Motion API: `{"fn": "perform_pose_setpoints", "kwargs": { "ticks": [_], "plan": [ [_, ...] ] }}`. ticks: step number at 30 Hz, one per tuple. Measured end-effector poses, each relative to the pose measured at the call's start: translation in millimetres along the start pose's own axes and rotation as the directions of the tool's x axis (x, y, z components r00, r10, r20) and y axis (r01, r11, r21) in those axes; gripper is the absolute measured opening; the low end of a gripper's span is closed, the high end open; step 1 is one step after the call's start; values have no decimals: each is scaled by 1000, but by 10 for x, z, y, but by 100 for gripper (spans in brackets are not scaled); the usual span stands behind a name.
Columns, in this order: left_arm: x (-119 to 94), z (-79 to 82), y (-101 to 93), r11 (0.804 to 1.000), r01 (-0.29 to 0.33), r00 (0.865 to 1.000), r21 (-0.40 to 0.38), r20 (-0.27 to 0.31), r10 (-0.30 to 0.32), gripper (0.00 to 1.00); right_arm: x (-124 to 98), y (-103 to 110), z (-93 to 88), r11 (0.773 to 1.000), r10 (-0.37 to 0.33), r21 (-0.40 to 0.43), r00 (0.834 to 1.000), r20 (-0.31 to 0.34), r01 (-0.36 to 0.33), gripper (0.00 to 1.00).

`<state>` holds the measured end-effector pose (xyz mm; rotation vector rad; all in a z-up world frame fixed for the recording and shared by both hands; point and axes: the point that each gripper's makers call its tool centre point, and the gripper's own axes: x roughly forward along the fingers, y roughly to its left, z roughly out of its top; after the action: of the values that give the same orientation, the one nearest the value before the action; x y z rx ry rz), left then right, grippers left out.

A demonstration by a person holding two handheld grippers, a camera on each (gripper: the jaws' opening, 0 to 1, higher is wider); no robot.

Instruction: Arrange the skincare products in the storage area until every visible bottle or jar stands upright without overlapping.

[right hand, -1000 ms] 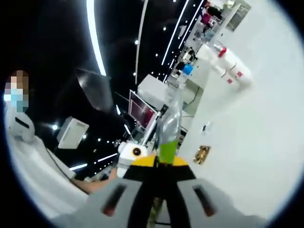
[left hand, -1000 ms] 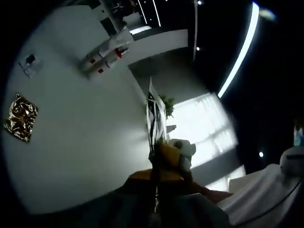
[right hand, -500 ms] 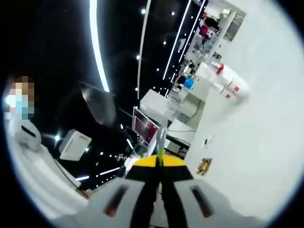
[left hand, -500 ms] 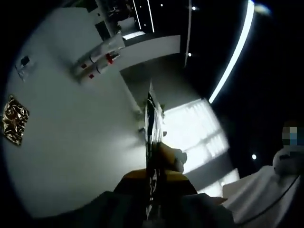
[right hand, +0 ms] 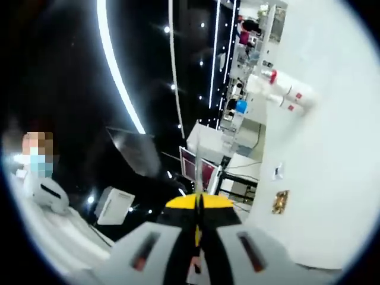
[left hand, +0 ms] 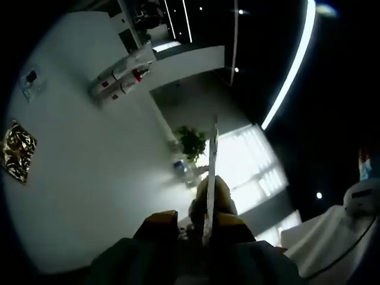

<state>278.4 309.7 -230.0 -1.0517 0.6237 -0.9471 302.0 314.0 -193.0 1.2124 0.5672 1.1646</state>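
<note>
Both views point up at a white wall and a dark ceiling, with no bottles or jars in sight. In the left gripper view my left gripper (left hand: 196,221) has its yellow-tipped jaws a little apart. A thin flat packet (left hand: 209,172) stands edge-on against the right jaw, with a rounded yellowish shape (left hand: 215,193) behind it. In the right gripper view my right gripper (right hand: 198,205) has its yellow tips pressed together on a thin sliver (right hand: 198,181) seen edge-on; what it is stays unclear.
Two white cylinders with red marks (left hand: 122,74) (right hand: 282,89) hang on the white wall near a gold foil patch (left hand: 18,151) (right hand: 280,202). A plant (left hand: 191,141) stands by a bright window (left hand: 243,160). A person in white (right hand: 41,190) is at the left.
The left jaws have parted and the flat packet now stands against the right jaw. In the right view the clear, green-filled shape seen a second ago has narrowed to an edge-on sliver. Both cameras swung.
</note>
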Motion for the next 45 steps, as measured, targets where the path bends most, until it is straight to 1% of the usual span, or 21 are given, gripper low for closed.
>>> {"fn": "perform_pose_setpoints", "kwargs": {
  "ticks": [2, 5, 8, 15, 16, 19, 20, 25, 28, 29, 31, 32, 34, 36, 37, 38, 39, 40, 42, 43, 45],
  "plan": [
    [12, -33, -25, 1000, 8, 1000, 8, -18, -8, 23, 14, -61, -81, 997, -47, -65, 998, -36, 44, 1],
    [-2, -91, -71, 999, 33, 998, 3, -52, -33, 11, 20, -59, -85, 998, -43, -56, 999, -33, 41, 2],
    [-13, -90, -92, 999, 44, 998, -9, -52, -45, 4, -7, -107, -44, 997, -60, -44, 998, -18, 60, 2],
    [-58, -98, -85, 999, 19, 997, 51, -75, -15, 1, 19, -121, -91, 995, -73, -64, 996, -44, 71, 4],
    [-63, -97, -67, 998, 8, 997, 62, -77, -3, 1, 11, -157, -100, 993, -94, -72, 994, -55, 90, 5],
    [-79, -80, -39, 997, -11, 997, 77, -76, 17, 1, -26, -173, -39, 989, -113, -105, 992, -55, 107, 20],
    [-84, -67, -27, 996, -19, 997, 82, -69, 25, 1, -79, -191, 10, 980, -142, -150, 988, -65, 131, 23],
    [-53, -134, -35, 997, -16, 993, 79, -119, 26, 1, -185, -188, 54, 969, -179, -189, 978, -109, 156, 22],
    [-42, -142, -27, 995, -22, 989, 95, -146, 36, 1, -325, -270, 60, 945, -253, -247, 956, -147, 213, 25],
    [-48, -121, -12, 995, -26, 988, 96, -151, 41, 1, -375, -310, 60, 927, -291, -290, 943, -159, 237, 25],
    [-88, -37, 36, 994, -36, 987, 101, -152, 52, 1, -421, -338, 117, 894, -340, -355, 931, -135, 275, 27],
    [-107, 12, 56, 993, -43, 988, 107, -146, 59, 1, -427, -343, 127, 887, -349, -366, 928, -131, 282, 27],
    [-152, 148, 110, 993, -59, 988, 107, -137, 73, 1, -460, -384, 177, 827, -416, -459, 903, -108, 326, 28],
    [-187, 268, 159, 992, -72, 988, 107, -131, 86, 1, -479, -428, 226, 767, -457, -539, 886, -78, 348, 29],
    [-206, 359, 195, 989, -85, 987, 117, -126, 100, 1, -508, -471, 236, 730, -494, -574, 867, -68, 371, 31],
    [-212, 388, 209, 989, -90, 987, 120, -125, 105, 1, -524, -496, 251, 696, -515, -609, 856, -53, 381, 32],
    [-223, 466, 244, 987, -99, 985, 128, -126, 115, 1, -530, -513, 262, 675, -525, -628, 850, -39, 388, 33],
    [-233, 520, 277, 985, -107, 984, 135, -127, 124, 1, -534, -522, 262, 671, -528, -630, 849, -37, 390, 34],
    [-245, 601, 334, 983, -124, 982, 137, -128, 142, 1, -526, -528, 227, 684, -521, -621, 852, -49, 382, 34],
    [-252, 698, 408, 981, -139, 979, 133, -131, 157, 1, -540, -557, 215, 697, -525, -602, 849, -58, 389, 34],
    [-253, 791, 491, 978, -160, 973, 131, -149, 179, 1, -559, -577, 238, 692, -531, -600, 846, -49, 400, 34]
  ]
}}
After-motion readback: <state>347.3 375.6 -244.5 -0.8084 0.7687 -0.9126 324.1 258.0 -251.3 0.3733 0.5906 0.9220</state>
